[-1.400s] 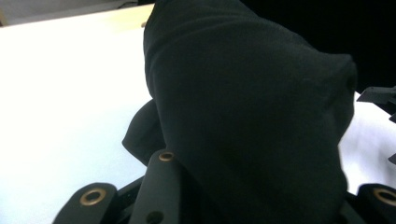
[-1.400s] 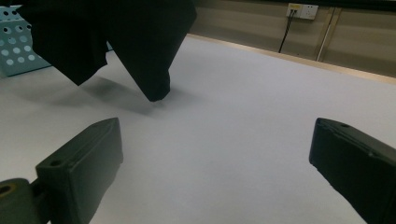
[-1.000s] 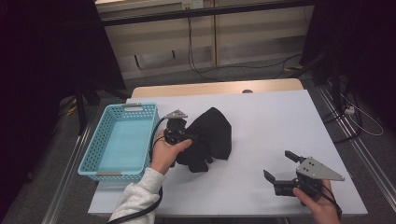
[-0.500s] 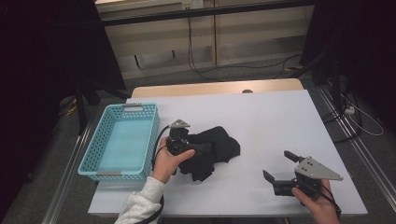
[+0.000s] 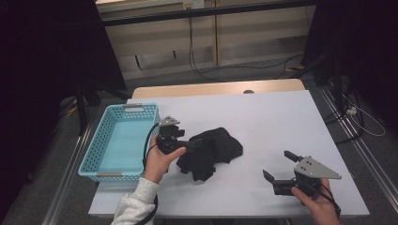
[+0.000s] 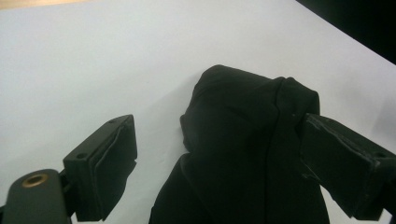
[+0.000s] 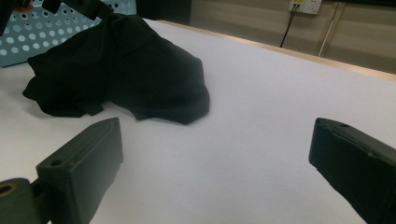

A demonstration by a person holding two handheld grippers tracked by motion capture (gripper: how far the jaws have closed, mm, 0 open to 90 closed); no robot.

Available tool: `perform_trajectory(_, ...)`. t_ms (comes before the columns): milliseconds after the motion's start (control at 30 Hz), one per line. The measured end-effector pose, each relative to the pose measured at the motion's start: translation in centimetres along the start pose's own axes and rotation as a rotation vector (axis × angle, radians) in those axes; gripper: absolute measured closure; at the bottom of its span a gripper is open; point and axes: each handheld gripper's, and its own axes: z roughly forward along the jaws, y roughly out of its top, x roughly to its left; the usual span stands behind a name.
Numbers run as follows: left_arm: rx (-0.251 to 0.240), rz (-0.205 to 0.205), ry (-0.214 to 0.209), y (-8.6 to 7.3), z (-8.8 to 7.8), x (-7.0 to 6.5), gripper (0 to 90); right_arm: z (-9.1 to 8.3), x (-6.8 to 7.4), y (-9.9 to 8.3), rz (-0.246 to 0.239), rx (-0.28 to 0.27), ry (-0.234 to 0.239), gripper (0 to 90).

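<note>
A crumpled black cloth garment (image 5: pixel 210 152) lies in a loose heap on the white worktop (image 5: pixel 277 122), left of the middle and just right of the light blue perforated plastic basket (image 5: pixel 117 140) that stands at the worktop's left edge. The left tool (image 5: pixel 193 146), held in the person's left hand (image 5: pixel 159 159), points right at the near-left part of the heap; its jaws have just been opening and now stand wide. In the left gripper view the cloth (image 6: pixel 243 149) runs up between the two black jaws; the left pad is clear of it, while the right pad seems to lie against a fold, though black on black makes that contact hard to judge. The right tool (image 5: pixel 278 166), carrying a grey three-cornered plate, is held low over the near-right part of the worktop in the right hand (image 5: pixel 317 201), well apart from the garment, its jaws wide with nothing between them. The right gripper view shows the heap (image 7: pixel 121 70) farther off at the left, with the basket's (image 7: pixel 28 37) perforated wall behind it. No brand, label or writing can be read anywhere.
</note>
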Motion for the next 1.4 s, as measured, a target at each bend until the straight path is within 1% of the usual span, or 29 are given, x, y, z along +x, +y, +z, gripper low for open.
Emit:
perform_trajectory(67,-0.005,-0.002,0.002,0.0,-0.1,0.1,11.6,0.2,0.2,0.1,-0.016,0.008,0.015,2.1)
perform_trajectory(167,-0.004,-0.012,0.003,-0.3,-0.2,0.3,11.6,0.2,0.4,0.1,-0.016,0.004,0.016,2.1)
perform_trajectory(233,0.003,-0.012,0.021,-0.5,-0.3,0.5,11.5,0.2,0.4,0.2,-0.011,-0.003,0.015,2.1)
perform_trajectory(367,-0.013,-0.026,0.042,-0.7,-0.7,0.9,11.5,0.6,0.3,0.2,-0.012,0.001,0.026,2.1)
perform_trajectory(467,-0.020,-0.040,0.070,-0.9,-0.8,1.3,11.5,0.9,0.5,0.3,-0.020,0.003,0.037,2.1)
perform_trajectory(533,-0.012,-0.052,0.078,-1.1,-0.6,1.6,11.4,0.9,0.5,0.3,-0.024,0.003,0.041,2.1)
perform_trajectory(633,-0.012,-0.079,0.066,-1.3,-0.3,1.8,11.4,1.0,0.5,0.3,-0.023,0.004,0.040,2.1)
perform_trajectory(767,-0.006,-0.082,0.067,-1.4,0.2,2.0,11.5,1.1,0.3,0.2,-0.016,0.006,0.039,2.1)
perform_trajectory(800,-0.005,-0.082,0.074,-1.4,0.3,2.1,11.5,1.2,0.2,0.2,-0.015,0.007,0.038,2.1)
perform_trajectory(833,-0.015,-0.085,0.083,-1.4,0.3,2.2,11.9,1.2,0.1,0.2,-0.012,0.007,0.038,2.1)
perform_trajectory(867,-0.021,-0.086,0.089,-1.4,0.3,2.3,17.1,1.2,0.0,0.1,-0.008,0.007,0.040,2.1)
perform_trajectory(900,-0.027,-0.085,0.100,-1.5,0.2,2.3,17.1,1.2,0.0,0.1,-0.008,0.007,0.040,2.1)
perform_trajectory(933,-0.039,-0.086,0.112,-1.5,0.1,2.4,19.6,1.3,0.0,0.1,-0.007,0.006,0.040,2.1)
perform_trajectory(1000,-0.058,-0.104,0.118,-1.5,-0.1,2.4,29.6,1.3,0.0,0.1,-0.011,0.006,0.046,2.1)
perform_trajectory(1033,-0.059,-0.107,0.121,-1.5,-0.1,2.5,34.3,1.3,0.1,0.2,-0.012,0.006,0.048,2.1)
perform_trajectory(1067,-0.053,-0.107,0.134,-1.5,-0.1,2.5,38.9,1.4,0.2,0.2,-0.015,0.006,0.053,2.1)
perform_trajectory(1100,-0.054,-0.110,0.138,-1.6,0.0,2.4,38.9,1.4,0.2,0.2,-0.015,0.006,0.053,2.1)
perform_trajectory(1167,-0.047,-0.117,0.133,-1.8,0.2,2.4,45.0,1.4,0.3,0.2,-0.016,0.004,0.053,2.1)
perform_trajectory(1200,-0.038,-0.120,0.128,-1.9,0.4,2.3,47.4,1.3,0.3,0.2,-0.016,0.005,0.051,2.1)
perform_trajectory(1233,-0.021,-0.117,0.118,-2.1,0.7,2.3,52.2,1.3,0.2,0.2,-0.015,0.003,0.050,2.1)
perform_trajectory(1300,0.004,-0.124,0.094,-2.5,1.3,2.2,57.8,1.4,0.2,0.2,-0.017,0.005,0.048,2.1)
perform_trajectory(1367,0.020,-0.140,0.055,-2.9,1.8,2.0,64.5,1.4,0.2,0.2,-0.017,0.005,0.048,2.1)
perform_trajectory(1400,0.031,-0.135,0.044,-3.1,2.0,1.8,66.2,1.5,0.2,0.3,-0.017,0.004,0.047,2.1)
